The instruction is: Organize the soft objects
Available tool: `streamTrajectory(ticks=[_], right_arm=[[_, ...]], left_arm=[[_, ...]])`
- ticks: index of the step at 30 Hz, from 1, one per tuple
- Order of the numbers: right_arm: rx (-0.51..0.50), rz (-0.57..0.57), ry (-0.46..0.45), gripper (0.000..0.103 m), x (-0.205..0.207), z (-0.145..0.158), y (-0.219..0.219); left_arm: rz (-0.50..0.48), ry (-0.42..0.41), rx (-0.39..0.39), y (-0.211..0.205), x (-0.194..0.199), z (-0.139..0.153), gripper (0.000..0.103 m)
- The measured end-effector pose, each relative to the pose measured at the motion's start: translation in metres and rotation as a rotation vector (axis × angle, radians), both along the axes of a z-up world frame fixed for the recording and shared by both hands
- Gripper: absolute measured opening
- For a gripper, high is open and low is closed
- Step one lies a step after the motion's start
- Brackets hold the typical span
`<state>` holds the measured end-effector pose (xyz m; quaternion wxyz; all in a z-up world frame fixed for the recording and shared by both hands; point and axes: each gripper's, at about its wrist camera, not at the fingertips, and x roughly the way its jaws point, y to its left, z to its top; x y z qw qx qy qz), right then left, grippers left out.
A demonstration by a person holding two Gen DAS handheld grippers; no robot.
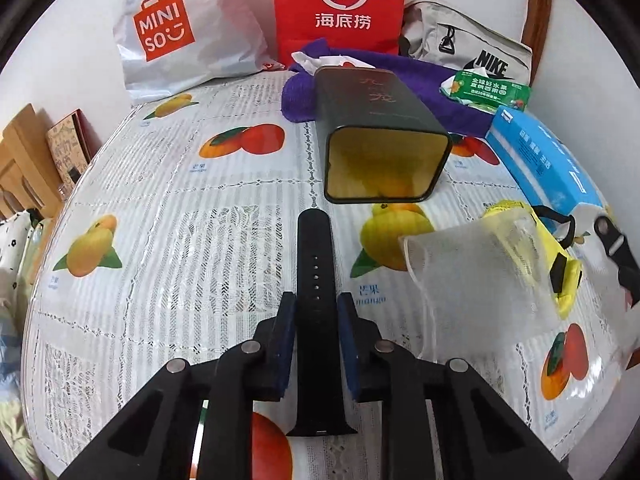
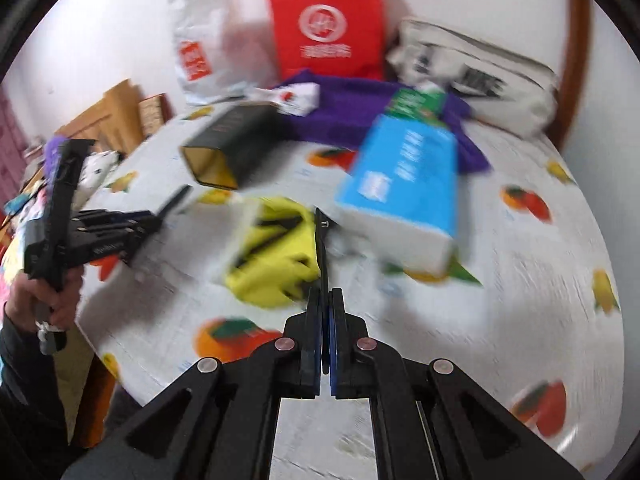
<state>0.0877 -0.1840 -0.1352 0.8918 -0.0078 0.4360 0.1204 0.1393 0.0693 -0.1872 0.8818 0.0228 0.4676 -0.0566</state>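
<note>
While the left gripper (image 1: 316,312) pinches the black watch strap (image 1: 315,264) at its middle, low in the centre of the left wrist view, the strap stands out toward the dark tin box (image 1: 380,136) lying on its side. It looks light, rubbery and bendy, with small holes, so a grip across its flat width seems best. The right gripper (image 2: 325,300) has its fingers pressed together on a thin black strap piece (image 2: 321,248) with a metal pin, seen edge-on. Beside it lie a yellow fabric pouch (image 2: 276,252) and a blue tissue pack (image 2: 404,188) on the glossy fruit-print tablecloth (image 2: 500,280).
</note>
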Motion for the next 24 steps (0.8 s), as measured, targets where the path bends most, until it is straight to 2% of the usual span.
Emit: streamTrajectory(ticks=[5,10,16,24], right_arm=[[-0.003,-0.072,0.054,0.003,-0.003,-0.025,-0.021],[0.015,-0.093,0.098,0.003,-0.001,-0.045,-0.028],[0.063,-0.106,0.095,0.003,-0.003,-0.052,-0.034],[0.038,-0.094,0.095,0.003,0.0,-0.049,-0.029]], left_arm=[[0.015,0.007,-0.017,0.001,0.0,0.003,0.02],[0.016,0.023,-0.083,0.0,-0.006,0.007,0.02],[0.013,0.024,-0.105,-0.003,-0.014,0.024,0.02],[0.008,-0.007,-0.157,-0.005,-0.018,0.059,0.02]])
